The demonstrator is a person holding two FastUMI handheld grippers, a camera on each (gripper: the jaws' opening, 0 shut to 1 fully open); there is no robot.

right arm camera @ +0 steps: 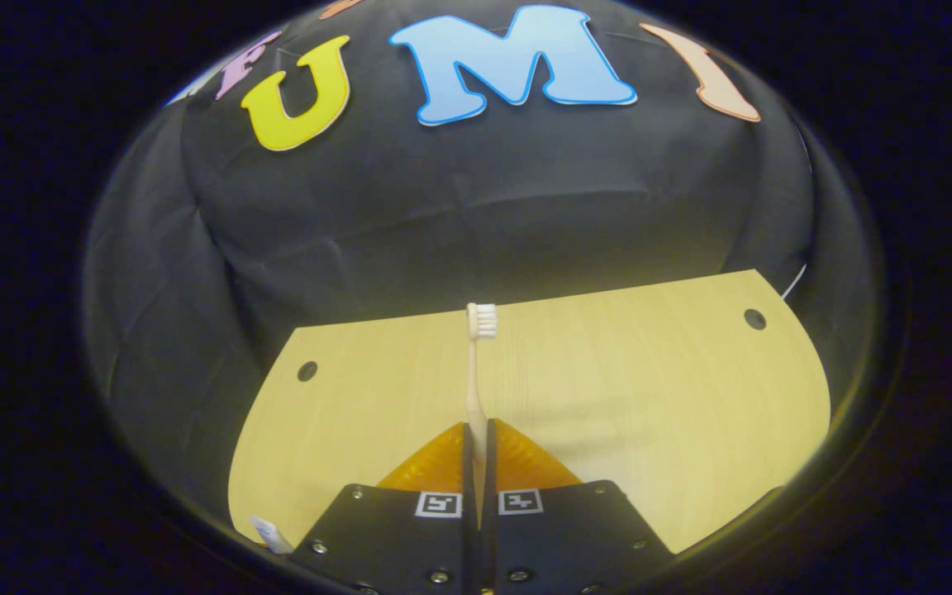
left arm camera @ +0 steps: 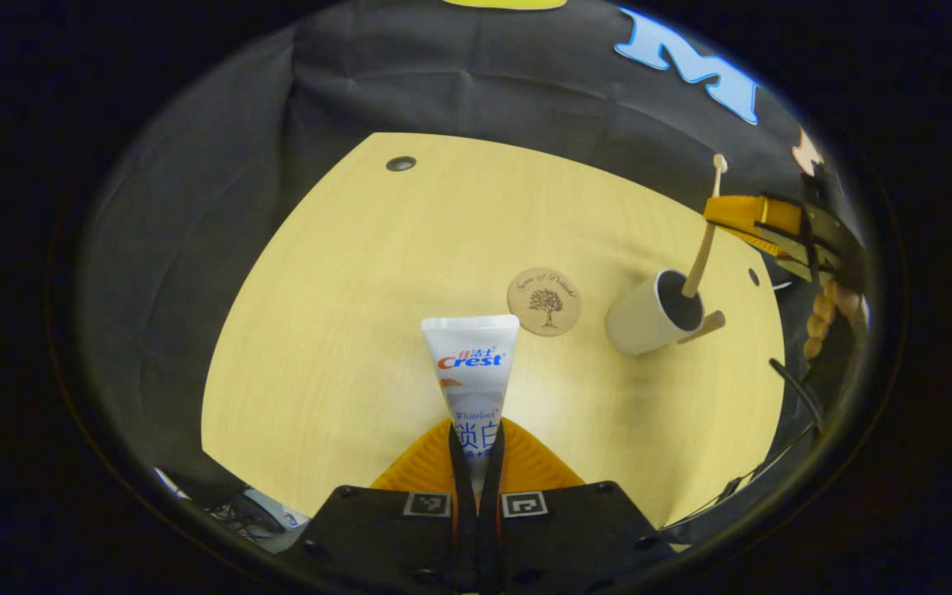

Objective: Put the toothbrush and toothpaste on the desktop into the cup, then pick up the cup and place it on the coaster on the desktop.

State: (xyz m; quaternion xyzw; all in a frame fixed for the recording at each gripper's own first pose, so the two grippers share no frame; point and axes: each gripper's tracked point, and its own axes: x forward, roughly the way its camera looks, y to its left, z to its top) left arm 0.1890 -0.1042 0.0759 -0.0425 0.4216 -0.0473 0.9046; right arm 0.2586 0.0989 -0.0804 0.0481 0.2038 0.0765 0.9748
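My left gripper (left arm camera: 476, 434) is shut on a white toothpaste tube (left arm camera: 472, 364), which sticks out forward above the wooden desktop (left arm camera: 344, 330). Beyond the tube lies a round brown coaster (left arm camera: 544, 302). To its right stands a white cup (left arm camera: 649, 318) with a wooden handle. A pale toothbrush (left arm camera: 701, 248) stands upright with its lower end in the cup's mouth, and the right gripper (left arm camera: 744, 216) holds it partway up. In the right gripper view my right gripper (right arm camera: 478, 430) is shut on the toothbrush (right arm camera: 476, 372), bristles pointing up.
The desktop has small round holes near its far corners (left arm camera: 401, 164) (right arm camera: 754, 318). Black cloth walls close in behind the desk and on its left. Cables (left arm camera: 253, 512) hang below the near left edge. A beaded bracelet (left arm camera: 823, 314) shows behind the right gripper.
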